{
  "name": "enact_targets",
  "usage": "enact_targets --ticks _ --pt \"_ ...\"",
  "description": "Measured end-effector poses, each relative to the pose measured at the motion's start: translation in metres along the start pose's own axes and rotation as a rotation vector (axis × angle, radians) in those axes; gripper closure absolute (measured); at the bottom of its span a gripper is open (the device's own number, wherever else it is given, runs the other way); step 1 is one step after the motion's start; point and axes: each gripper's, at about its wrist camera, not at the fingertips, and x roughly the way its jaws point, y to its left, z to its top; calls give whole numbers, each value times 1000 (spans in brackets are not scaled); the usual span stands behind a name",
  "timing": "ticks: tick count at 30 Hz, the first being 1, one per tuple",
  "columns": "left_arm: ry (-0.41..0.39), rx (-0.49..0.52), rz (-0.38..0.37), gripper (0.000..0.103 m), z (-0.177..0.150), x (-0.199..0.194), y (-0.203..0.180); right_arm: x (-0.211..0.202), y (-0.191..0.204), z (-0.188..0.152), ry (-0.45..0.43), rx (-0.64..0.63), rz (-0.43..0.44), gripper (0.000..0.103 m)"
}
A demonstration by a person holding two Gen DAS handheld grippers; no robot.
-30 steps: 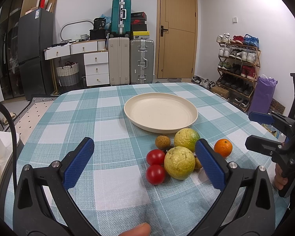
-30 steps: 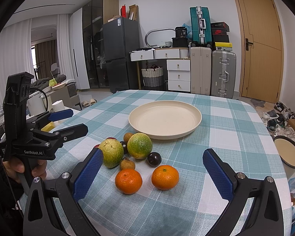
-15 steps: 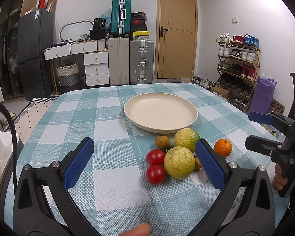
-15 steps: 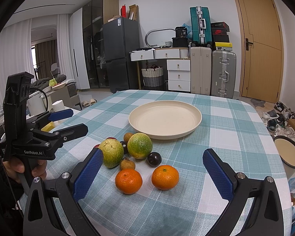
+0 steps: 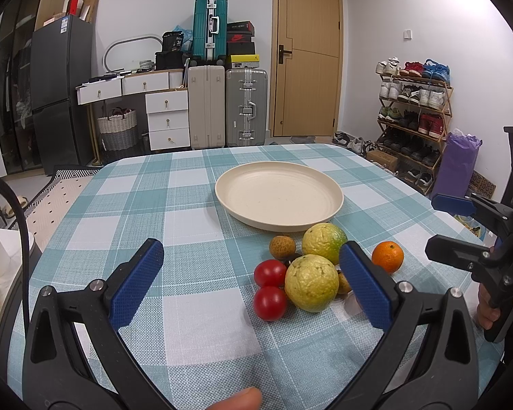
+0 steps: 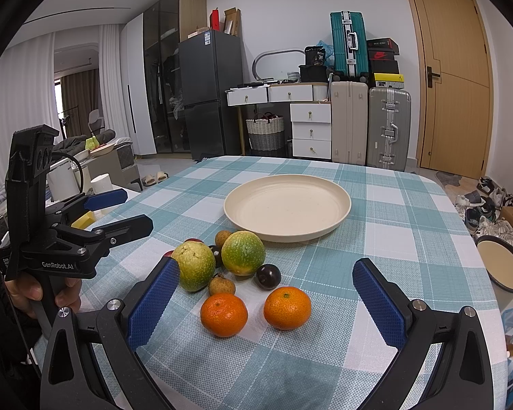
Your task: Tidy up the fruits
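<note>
An empty cream plate (image 5: 279,194) (image 6: 287,205) sits mid-table. In front of it lies a cluster of fruit: two yellow-green guavas (image 5: 311,282) (image 6: 194,266), two red tomatoes (image 5: 270,302), small brown longans (image 5: 282,246), a dark plum (image 6: 267,276) and two oranges (image 6: 224,314) (image 6: 287,307). My left gripper (image 5: 253,287) is open and empty, just short of the tomatoes. My right gripper (image 6: 265,307) is open and empty, with the two oranges between its fingers' line. Each gripper shows in the other's view (image 6: 116,212) (image 5: 461,229).
The table (image 5: 195,225) has a teal checked cloth. A round cream-lined container (image 6: 502,266) stands off the table's right edge. Suitcases, drawers, a fridge and a shoe rack (image 5: 413,116) line the room behind.
</note>
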Motion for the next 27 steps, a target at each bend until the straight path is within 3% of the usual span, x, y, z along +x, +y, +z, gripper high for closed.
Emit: enact_targets --ticks 27 --pt "29 32 -36 1 1 4 -8 7 -3 -2 42 29 -35 0"
